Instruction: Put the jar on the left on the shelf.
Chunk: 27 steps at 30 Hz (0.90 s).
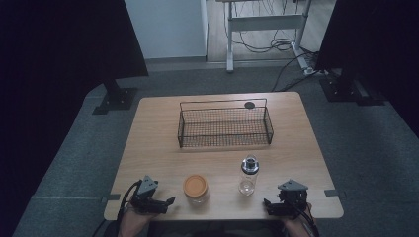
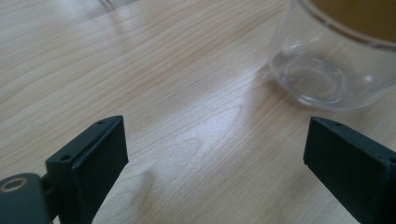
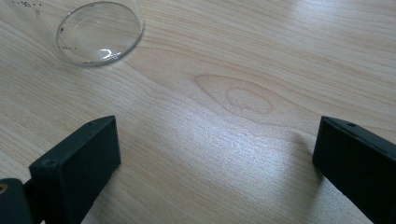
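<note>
A short glass jar with an orange lid [image 1: 195,187] stands near the table's front edge, left of centre. Its clear base [image 2: 327,70] shows at the upper right of the left gripper view. A clear bottle with a black cap [image 1: 248,175] stands upright to the jar's right, and its round base [image 3: 99,32] appears at the upper left of the right gripper view. My left gripper [image 1: 167,204] rests at the front left, open, with bare wood between its jaws [image 2: 215,158]. At the front right my right gripper [image 1: 269,206] is open and holds nothing [image 3: 217,158].
A black wire basket [image 1: 225,142] stands across the middle of the wooden table [image 1: 148,143], with a small black disc [image 1: 249,104] behind it. Dark stands and cables are on the floor beyond the far edge.
</note>
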Available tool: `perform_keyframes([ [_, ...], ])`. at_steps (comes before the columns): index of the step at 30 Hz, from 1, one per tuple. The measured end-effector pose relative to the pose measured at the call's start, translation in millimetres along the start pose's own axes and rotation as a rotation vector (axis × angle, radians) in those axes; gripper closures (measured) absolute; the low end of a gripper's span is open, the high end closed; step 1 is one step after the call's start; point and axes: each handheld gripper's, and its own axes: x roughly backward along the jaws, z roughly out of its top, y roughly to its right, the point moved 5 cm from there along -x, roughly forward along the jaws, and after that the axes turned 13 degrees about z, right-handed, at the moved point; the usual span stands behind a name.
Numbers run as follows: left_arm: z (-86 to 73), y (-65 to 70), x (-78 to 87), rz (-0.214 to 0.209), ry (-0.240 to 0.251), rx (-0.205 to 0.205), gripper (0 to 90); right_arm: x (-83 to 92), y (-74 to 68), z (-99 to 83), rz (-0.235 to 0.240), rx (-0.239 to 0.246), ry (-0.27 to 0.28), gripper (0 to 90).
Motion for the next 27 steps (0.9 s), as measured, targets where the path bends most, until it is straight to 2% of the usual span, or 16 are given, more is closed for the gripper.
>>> perform_keyframes([
  [4,2.9,2.5,2.9,-0.012,0.005,-0.011,6.2,0.0,0.0,0.0,0.0,0.0,0.0,0.2],
  [17,11.3,9.3,8.6,-0.054,0.025,-0.004,5.2,-0.1,0.1,0.1,0.002,0.003,0.0,0.2],
  [27,19.7,17.1,9.2,-0.076,0.037,-0.028,5.3,-0.1,0.1,0.1,0.002,0.003,0.0,0.2],
])
